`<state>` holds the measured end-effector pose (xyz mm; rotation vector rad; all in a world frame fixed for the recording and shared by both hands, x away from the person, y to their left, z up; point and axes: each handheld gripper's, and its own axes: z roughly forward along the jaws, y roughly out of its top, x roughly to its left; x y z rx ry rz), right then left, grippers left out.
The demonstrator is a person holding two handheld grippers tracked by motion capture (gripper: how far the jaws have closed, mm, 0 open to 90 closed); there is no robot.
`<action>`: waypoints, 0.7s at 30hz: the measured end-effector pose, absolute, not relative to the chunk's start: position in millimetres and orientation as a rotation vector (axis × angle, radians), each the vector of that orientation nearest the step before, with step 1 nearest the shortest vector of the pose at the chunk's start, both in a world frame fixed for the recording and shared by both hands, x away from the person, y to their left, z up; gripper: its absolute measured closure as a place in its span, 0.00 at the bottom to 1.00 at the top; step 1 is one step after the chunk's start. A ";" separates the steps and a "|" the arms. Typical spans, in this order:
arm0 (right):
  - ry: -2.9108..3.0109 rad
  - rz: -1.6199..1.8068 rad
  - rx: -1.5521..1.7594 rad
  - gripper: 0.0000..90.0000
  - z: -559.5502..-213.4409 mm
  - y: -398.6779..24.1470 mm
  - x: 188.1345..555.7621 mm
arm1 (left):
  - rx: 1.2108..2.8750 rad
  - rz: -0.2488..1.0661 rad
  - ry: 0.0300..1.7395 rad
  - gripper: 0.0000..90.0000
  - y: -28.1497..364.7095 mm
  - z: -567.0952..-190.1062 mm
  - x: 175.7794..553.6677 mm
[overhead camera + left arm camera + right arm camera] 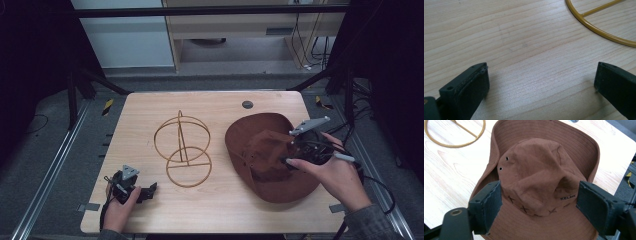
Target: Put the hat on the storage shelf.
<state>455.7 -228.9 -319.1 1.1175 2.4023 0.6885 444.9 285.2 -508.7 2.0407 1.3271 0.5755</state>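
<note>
Pale wooden surface (210, 200), dark floor and metal rails around it. Brown brimmed hat (270, 155) lying crown-up on the right half, brim curled at the far edge, two eyelets and dark stitching seen in the right gripper view (536, 177). Right claw (539, 205) poised above the crown, jaws wide, one at each side, pads not pressing, nothing gripped. Gold wire stand (182, 149) just left of the hat, apart from it. Left claw (541, 82) low at the near left corner, spread wide over bare wood, holding nothing.
</note>
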 end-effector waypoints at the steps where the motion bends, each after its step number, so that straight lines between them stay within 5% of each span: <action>1: 2.411 0.676 1.117 0.21 -317.1 -228.3 459.0 | 2.040 0.575 1.328 0.00 285.2 -508.7 445.0; 15: 2.473 0.710 1.154 0.13 -309.9 -229.9 496.4 | 2.041 0.575 1.326 0.00 285.3 -508.7 445.0; 21: 2.480 0.689 1.169 0.18 -311.9 -233.6 507.9 | 2.036 0.577 1.328 0.00 285.0 -508.9 444.9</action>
